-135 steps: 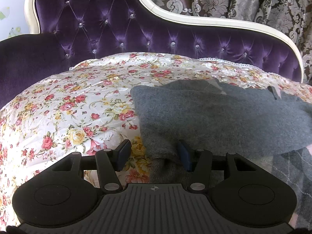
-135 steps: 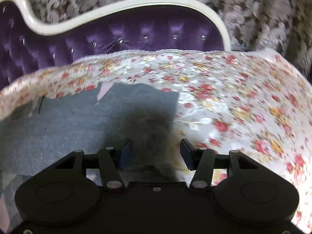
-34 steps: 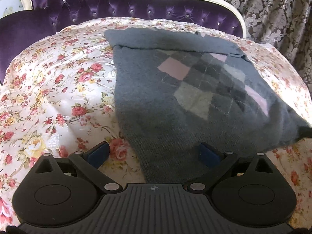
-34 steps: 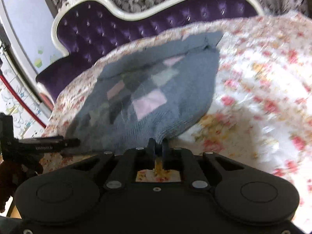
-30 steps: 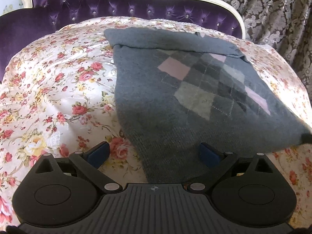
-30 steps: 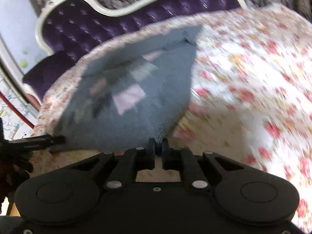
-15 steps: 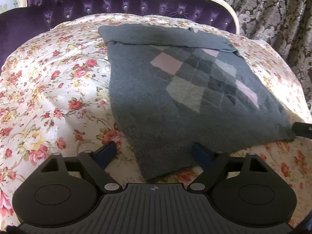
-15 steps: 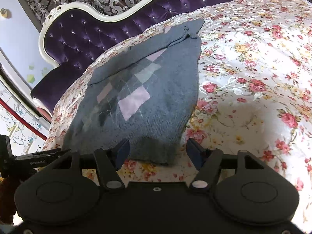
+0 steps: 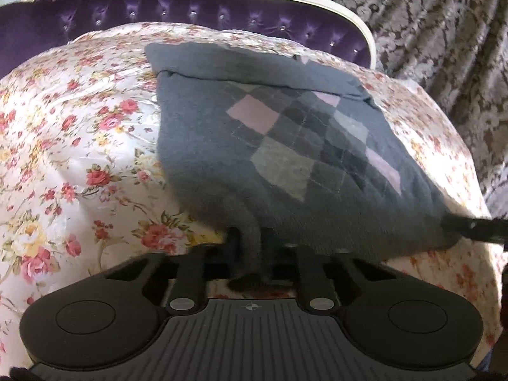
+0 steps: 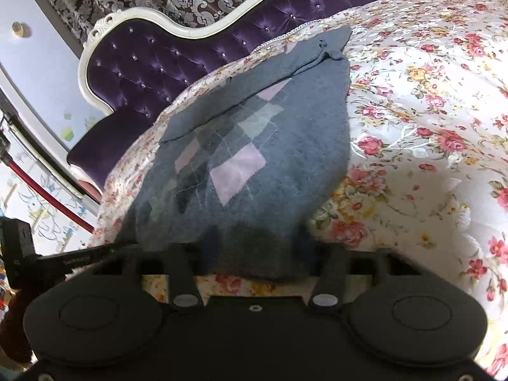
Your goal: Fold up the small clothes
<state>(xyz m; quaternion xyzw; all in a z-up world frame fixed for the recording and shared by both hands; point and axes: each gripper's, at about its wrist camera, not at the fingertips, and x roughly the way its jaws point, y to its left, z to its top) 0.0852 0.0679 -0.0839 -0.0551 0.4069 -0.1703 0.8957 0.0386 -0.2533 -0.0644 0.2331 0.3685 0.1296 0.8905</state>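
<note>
Floral bedspread (image 9: 95, 146): sweater (image 9: 285, 158) hem pinched in left claw (image 9: 249, 238).

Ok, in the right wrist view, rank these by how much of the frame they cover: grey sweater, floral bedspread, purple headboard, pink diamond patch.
1. floral bedspread, largest
2. grey sweater; it lies nearer the camera, so its share is inflated
3. purple headboard
4. pink diamond patch, clearly smallest
</note>
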